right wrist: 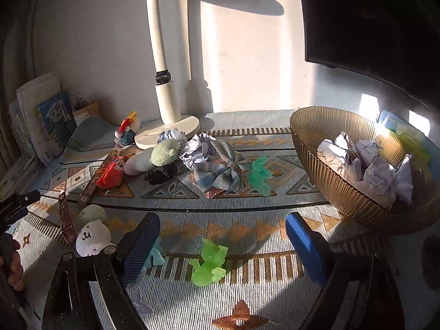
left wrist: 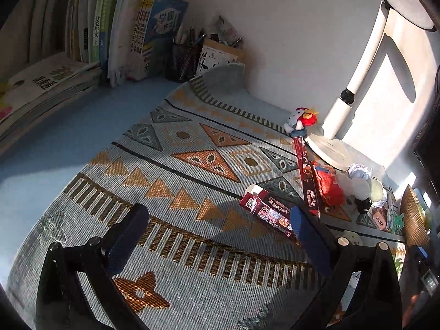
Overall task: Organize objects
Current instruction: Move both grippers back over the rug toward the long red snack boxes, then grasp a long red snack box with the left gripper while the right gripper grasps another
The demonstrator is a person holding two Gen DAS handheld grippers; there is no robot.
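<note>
In the left wrist view my left gripper [left wrist: 220,233] hangs open over the patterned mat [left wrist: 170,170] with nothing between its fingers. A dark red printed box [left wrist: 266,211] lies just beyond its right finger [left wrist: 308,236]. In the right wrist view my right gripper [right wrist: 222,247] is open above a bright green translucent toy [right wrist: 209,264] that lies on the mat between the pads, untouched. A pale blue piece [right wrist: 156,257] peeks out beside the left finger [right wrist: 140,247]. The ribbed amber bowl [right wrist: 330,181] at the right holds crumpled paper [right wrist: 368,165].
A plaid bow [right wrist: 220,170], a teal toy [right wrist: 260,176], paper balls [right wrist: 198,148], a green plush [right wrist: 166,151], a red pouch [right wrist: 111,173] and a white plush [right wrist: 92,238] lie scattered. The lamp base [right wrist: 167,132] stands behind them. Books [left wrist: 82,41] and a pen holder [left wrist: 183,60] line the wall.
</note>
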